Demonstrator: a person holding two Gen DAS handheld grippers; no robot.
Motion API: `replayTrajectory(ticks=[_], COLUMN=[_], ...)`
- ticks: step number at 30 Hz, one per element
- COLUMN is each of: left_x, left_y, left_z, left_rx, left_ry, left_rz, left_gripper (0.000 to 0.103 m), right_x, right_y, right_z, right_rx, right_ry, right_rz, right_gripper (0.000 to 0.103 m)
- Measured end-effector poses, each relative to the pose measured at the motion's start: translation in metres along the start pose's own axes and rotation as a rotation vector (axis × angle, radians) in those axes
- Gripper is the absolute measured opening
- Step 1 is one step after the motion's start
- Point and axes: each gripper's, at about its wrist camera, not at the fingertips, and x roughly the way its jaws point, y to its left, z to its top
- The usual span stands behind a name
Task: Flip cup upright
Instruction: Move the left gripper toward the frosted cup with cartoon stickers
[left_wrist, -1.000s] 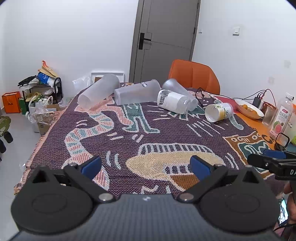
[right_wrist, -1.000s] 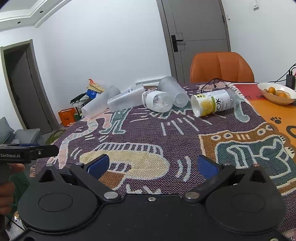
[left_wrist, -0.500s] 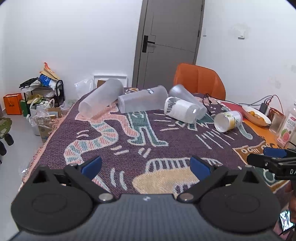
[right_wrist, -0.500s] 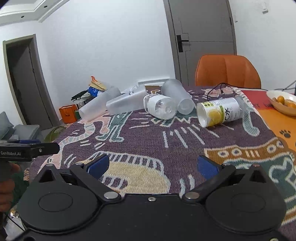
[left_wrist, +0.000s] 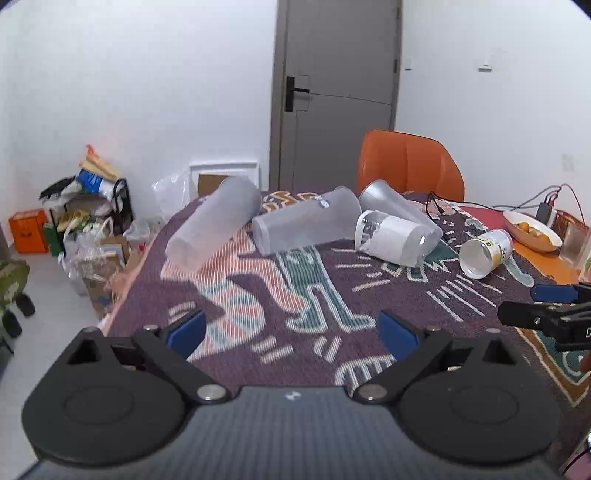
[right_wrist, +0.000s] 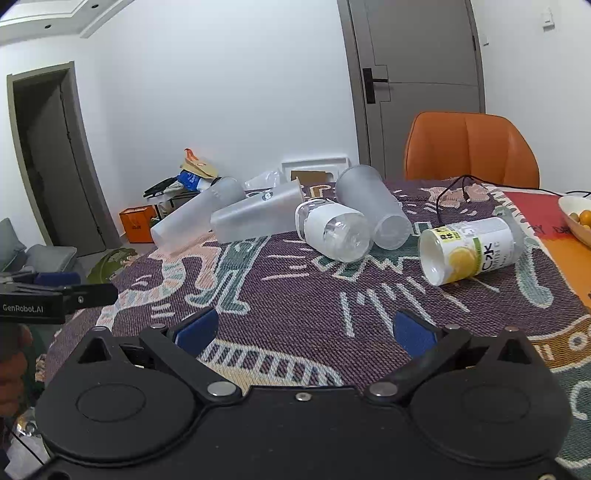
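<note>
Five cups lie tipped over at the far end of the counter, nothing flipped yet. Both my left tool (left_wrist: 291, 330) and right tool (right_wrist: 303, 328) hang open and empty, well short. Probably I'll reach for the lemon-label cup (right_wrist: 471, 249) first. Patterned woven cloth (right_wrist: 295, 295), orange chair (right_wrist: 469, 147) behind.

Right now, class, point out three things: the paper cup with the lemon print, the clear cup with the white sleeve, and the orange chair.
Lemon-print paper cup (right_wrist: 476, 247), right wrist view, on its printed side wall.
White-sleeved clear cup (right_wrist: 325, 227), right wrist view, on its white sleeve.
Orange chair (left_wrist: 410, 162), left wrist view, on its backrest.
</note>
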Motion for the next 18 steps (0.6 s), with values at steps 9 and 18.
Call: replayTrajectory(ticks=[9,18], left_x=[0.04,0.079], left_y=[0.004,0.005], left_z=[0.026,0.052], left_rx=[0.121,0.258], left_ry=[0.013,0.035], left_rz=[-0.021,-0.035], left_gripper=[0.098,0.097], right_x=[0.026,0.052], right_y=[0.005,0.003], right_z=[0.005,0.011], right_rx=[0.069,0.157], right_ry=[0.001,0.005], right_rz=[-0.009,-0.022], right_gripper=[0.103,0.103])
